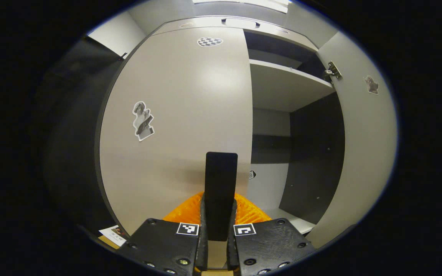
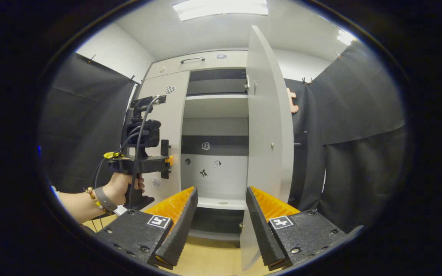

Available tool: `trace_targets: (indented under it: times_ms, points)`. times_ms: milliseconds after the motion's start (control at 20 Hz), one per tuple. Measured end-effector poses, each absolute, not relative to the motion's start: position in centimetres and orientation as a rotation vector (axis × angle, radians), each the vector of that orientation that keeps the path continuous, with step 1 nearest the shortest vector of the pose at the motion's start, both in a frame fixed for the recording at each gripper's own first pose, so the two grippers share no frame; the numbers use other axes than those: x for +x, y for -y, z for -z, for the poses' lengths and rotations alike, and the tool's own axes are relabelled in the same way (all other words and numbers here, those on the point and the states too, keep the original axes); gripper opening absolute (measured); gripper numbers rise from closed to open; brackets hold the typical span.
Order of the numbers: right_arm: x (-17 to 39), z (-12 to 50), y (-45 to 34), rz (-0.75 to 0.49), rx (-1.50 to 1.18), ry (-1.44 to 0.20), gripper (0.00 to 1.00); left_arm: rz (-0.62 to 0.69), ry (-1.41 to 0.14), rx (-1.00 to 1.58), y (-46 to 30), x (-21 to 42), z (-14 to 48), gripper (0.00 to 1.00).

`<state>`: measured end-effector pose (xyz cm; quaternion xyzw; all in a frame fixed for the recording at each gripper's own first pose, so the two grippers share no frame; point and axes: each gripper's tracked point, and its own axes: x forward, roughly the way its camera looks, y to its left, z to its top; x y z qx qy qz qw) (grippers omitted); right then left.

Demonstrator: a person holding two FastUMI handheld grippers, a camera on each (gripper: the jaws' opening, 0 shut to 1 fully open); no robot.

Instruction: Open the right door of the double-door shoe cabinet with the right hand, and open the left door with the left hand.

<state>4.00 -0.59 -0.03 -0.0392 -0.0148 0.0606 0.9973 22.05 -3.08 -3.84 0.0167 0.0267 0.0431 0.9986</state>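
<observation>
You stand in a booth with black cloth hung on both sides, white walls behind, a ceiling light overhead and a pale wooden floor underfoot. The shoe cabinet faces you, with a handle on its top panel.

In the right gripper view, far left, your hand with a beaded bracelet holds the left gripper up against the left door, near that door's inner edge. The left door is shut and carries a checkered sticker near the top. In the left gripper view the same door is close ahead, with a cut-out figure sticker on it, and your left gripper has its jaws pressed together on a dark flat handle that stands between them just beside the door's free edge.

Right of that door the cabinet is open. Inside you see a shelf high up, a dark band below it, and small stickers on the back panel; the bottom board appears bare.

Further right, the right door is swung out edge-on toward you, its hinge visible in the left gripper view. Your right gripper has its jaws spread wide, holding nothing; the door's lower edge sits just beyond the right finger, apart from it.
</observation>
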Motion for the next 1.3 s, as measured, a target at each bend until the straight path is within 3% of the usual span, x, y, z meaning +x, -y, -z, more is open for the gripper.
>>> trace_targets:
  times_ms: [50,200,1300]
  points:
    - [3.9,-0.1,0.4,-0.127,-0.08,0.032,0.8,-0.087,-0.037,0.066,2.6,22.3,3.7,0.18]
    - [3.8,0.0,0.0,-0.13,-0.088,0.036,0.8,-0.074,-0.035,0.077,2.7,22.4,3.6,0.04]
    - [2.0,0.4,-1.7,-0.109,-0.059,0.042,0.79,-0.022,-0.026,0.097,1.6,16.4,2.8,0.04]
